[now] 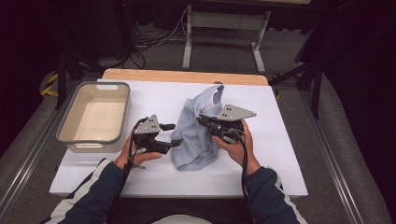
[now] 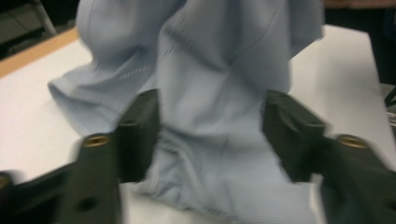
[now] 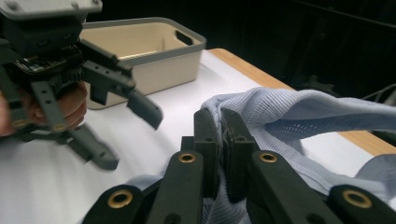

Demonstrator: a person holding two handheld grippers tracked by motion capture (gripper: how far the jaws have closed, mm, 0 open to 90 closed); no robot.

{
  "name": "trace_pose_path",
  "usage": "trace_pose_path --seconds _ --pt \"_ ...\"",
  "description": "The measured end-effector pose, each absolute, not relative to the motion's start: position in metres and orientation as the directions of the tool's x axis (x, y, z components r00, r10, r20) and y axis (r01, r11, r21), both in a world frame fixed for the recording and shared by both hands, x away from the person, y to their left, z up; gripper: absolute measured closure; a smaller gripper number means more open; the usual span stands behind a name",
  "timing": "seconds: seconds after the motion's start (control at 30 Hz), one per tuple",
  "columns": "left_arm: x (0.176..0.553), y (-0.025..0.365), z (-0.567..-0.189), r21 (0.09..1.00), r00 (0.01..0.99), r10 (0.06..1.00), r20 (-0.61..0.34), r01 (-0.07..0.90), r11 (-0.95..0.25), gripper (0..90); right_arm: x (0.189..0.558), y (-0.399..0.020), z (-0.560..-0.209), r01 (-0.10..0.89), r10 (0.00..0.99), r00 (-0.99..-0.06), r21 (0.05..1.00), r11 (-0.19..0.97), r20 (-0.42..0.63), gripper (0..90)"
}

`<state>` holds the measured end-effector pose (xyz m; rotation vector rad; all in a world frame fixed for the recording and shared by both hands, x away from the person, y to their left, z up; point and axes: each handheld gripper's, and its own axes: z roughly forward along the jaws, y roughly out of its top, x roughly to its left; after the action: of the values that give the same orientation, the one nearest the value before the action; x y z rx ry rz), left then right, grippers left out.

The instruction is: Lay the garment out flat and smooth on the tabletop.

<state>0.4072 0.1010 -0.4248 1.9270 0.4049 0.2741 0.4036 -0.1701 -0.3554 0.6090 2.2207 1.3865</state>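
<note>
At left of the high view, a beige bin point(image 1: 93, 116) sits on the white surface point(image 1: 280, 154), holding nothing that can be seen. Just right of it, the left hand-held gripper point(image 1: 170, 134) stands released, jaws apart around a fold of the pale blue shirt point(image 1: 198, 133), pads not pressing. At centre, the shirt is bunched and partly lifted, pinched in the clenched right hand-held gripper point(image 1: 201, 119). Judged: folding or binning is not yet done. The shirt's lower edge is blurred in the left gripper view.
</note>
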Motion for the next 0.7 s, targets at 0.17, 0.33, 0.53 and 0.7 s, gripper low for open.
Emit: trace_pose_path --seconds 0.17,0.33,0.53,0.7 --pt "0.398 0.078 -0.431 0.922 0.928 0.371 -0.04 0.177 -0.344 20.6 0.401 -0.149 -0.363 0.123 0.55 -0.825 0.907 0.402 -0.131 86.6" --pt "0.395 0.05 -0.442 0.912 0.907 0.421 -0.029 0.196 -0.36 19.8 0.4 -0.138 -0.37 0.126 0.543 -0.831 0.908 0.399 -0.123 86.5" --pt "0.401 0.043 -0.442 0.933 0.853 0.521 -0.031 0.212 -0.291 43.8 0.4 -0.137 -0.374 0.136 0.559 -0.822 0.913 0.384 -0.112 86.1" --pt "0.403 0.047 -0.443 0.941 0.855 0.518 -0.022 0.192 -0.277 71.9 0.4 -0.138 -0.376 0.144 0.567 -0.817 0.917 0.373 -0.102 84.5"
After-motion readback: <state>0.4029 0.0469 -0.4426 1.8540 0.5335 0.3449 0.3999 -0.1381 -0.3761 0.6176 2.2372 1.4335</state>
